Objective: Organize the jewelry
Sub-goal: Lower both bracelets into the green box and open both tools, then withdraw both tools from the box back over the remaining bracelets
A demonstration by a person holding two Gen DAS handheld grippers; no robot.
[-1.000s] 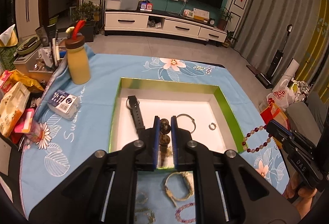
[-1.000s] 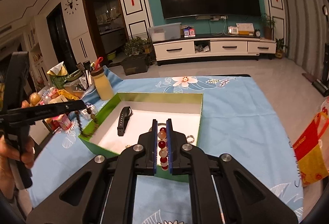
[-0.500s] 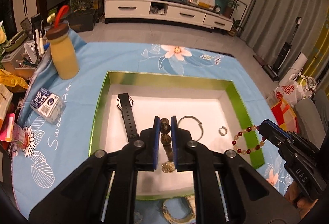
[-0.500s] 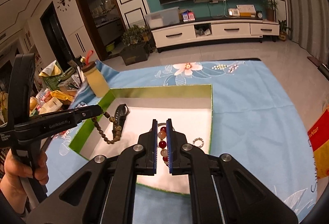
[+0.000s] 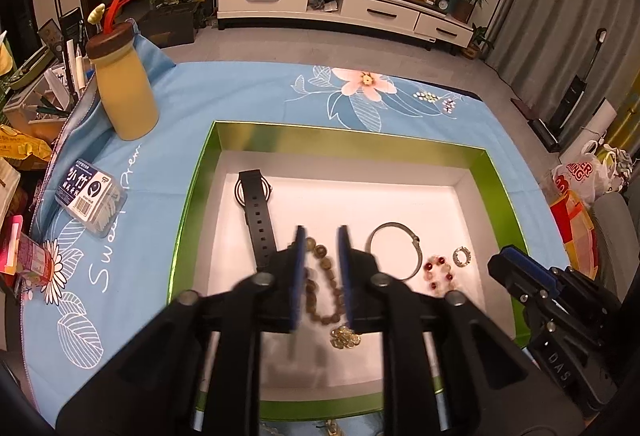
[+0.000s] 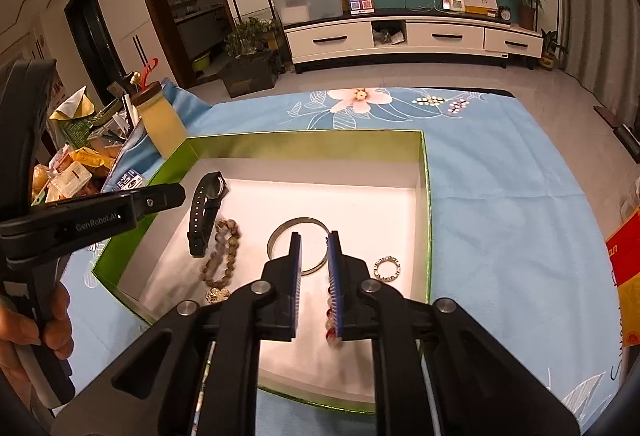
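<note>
both grippers, left gripper point(image 5: 321, 276) and right gripper point(image 6: 313, 282), hang with fingers apart over the green box point(image 5: 500, 188), where the limp, light brown bead bracelet point(image 5: 320, 288) and red bead bracelet point(image 5: 438, 272) lie, probably best pinched across a few beads.

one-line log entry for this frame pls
left gripper: open, above brown bead bracelet | right gripper: open, red bead bracelet released | both bracelets in green box | watch, bangle, ring inside
</note>
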